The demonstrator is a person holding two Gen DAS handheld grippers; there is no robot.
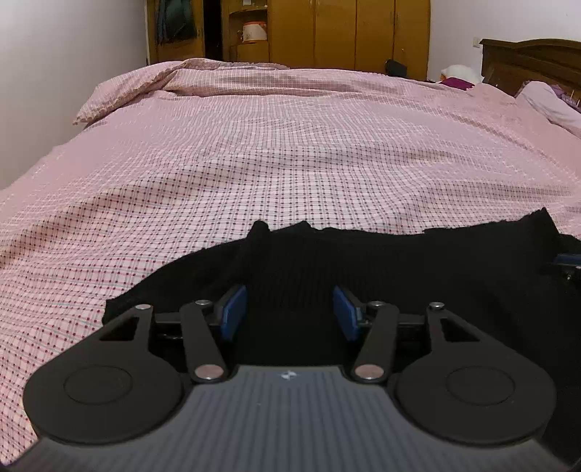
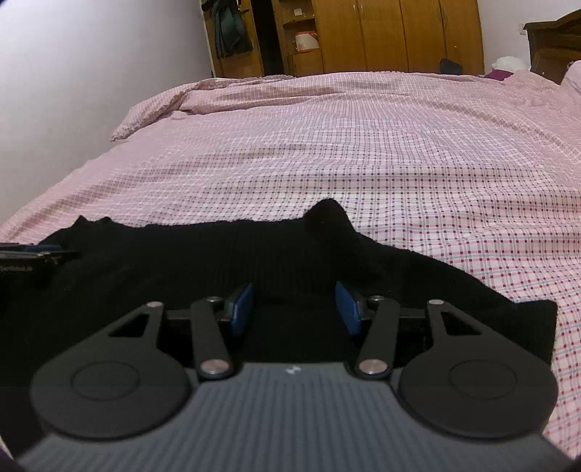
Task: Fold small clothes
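A black garment (image 1: 399,268) lies spread along the bed's (image 1: 254,152) near edge; the left gripper (image 1: 289,312) and right gripper (image 2: 294,308) hover over it side by side, jaws of both parted, blue pads clear of the cloth, gripping nothing.

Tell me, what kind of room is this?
It looks like a bedroom. A big bed with a pink checked cover fills the view, a dark wooden headboard stands at one end, and tall wooden wardrobes line the far wall. A black garment lies on the bed.
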